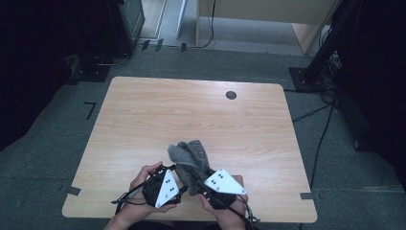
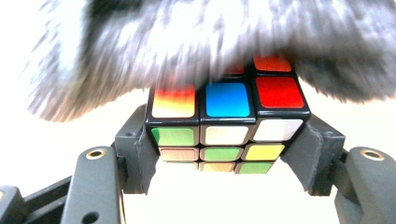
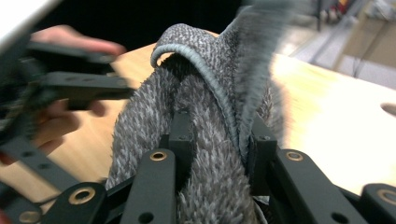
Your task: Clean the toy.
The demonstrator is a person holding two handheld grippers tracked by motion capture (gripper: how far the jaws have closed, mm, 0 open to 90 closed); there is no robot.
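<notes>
Clamping the puzzle cube [image 2: 227,128] by two opposite sides, the left gripper [image 1: 163,188] holds it steady above the worktop [image 1: 143,120], leaving its top face open to wiping. The right gripper [image 3: 217,135] has its fingers [image 3: 180,135] pinched on a bunched grey cloth [image 1: 190,160], which drapes over the cube's top, apparently to rub it clean.

The pale wooden table [image 1: 201,115] lies bare beyond the hands, so a gripper could pass freely there; near the front edge the fuzzy grey cloth [image 1: 191,160] drapes over the multicoloured puzzle cube [image 2: 224,126], blocking its top
</notes>
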